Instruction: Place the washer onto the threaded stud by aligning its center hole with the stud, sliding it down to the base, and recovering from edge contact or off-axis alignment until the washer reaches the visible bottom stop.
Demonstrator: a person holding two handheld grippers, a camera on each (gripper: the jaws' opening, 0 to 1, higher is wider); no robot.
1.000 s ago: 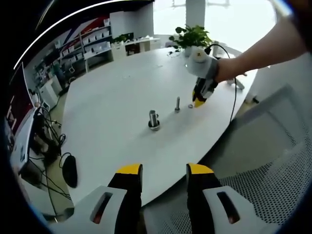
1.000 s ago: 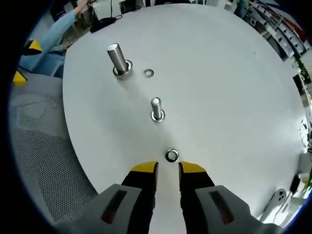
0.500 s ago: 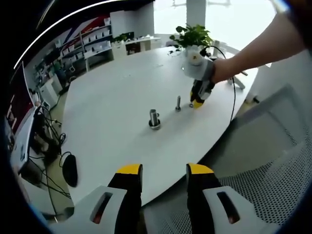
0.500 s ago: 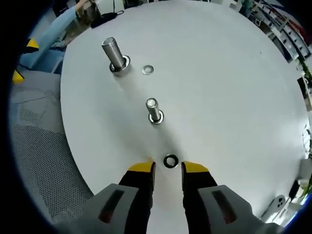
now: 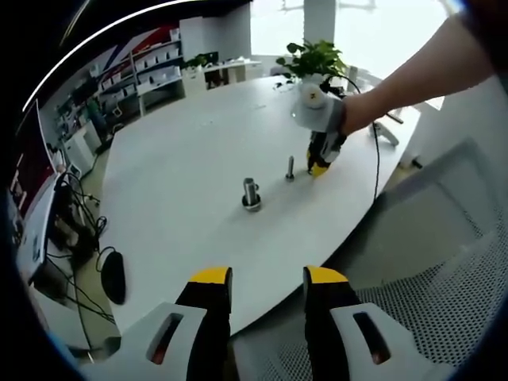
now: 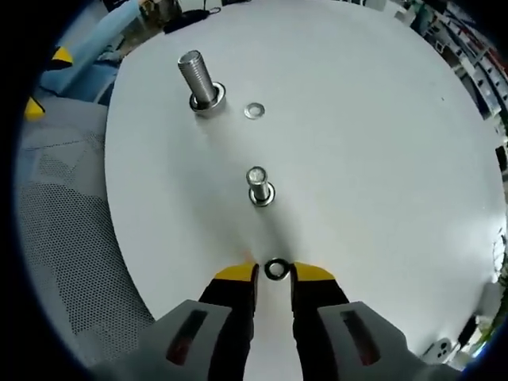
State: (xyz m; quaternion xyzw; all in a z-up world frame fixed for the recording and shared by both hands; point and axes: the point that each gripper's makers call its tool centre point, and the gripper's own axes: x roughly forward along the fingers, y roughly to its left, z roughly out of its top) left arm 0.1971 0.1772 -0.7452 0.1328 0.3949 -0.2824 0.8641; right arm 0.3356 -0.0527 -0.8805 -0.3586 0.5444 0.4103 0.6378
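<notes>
Right gripper, seen in its own view: the two yellow-tipped jaws stand apart, one on either side of a small flat metal washer with a dark centre hole, which lies on the round white table; whether the tips touch the washer cannot be told. Just beyond the washer, the smaller threaded metal stud stands upright on its flanged base, apart from the washer. Farther on, near the table edge, a larger threaded metal stud stands upright with a ring at its foot, and a second flat metal washer lies loose on the table just beside it. A grey mesh chair seat lies past the table's edge. Left gripper, seen in its own view: its yellow-tipped jaws are apart and hold nothing, off the near table edge and well apart from the hardware. Across the table the right gripper points down to the surface just beside the smaller stud, held by a person's hand, with the larger stud nearer. A green potted plant stands at the far edge.
</notes>
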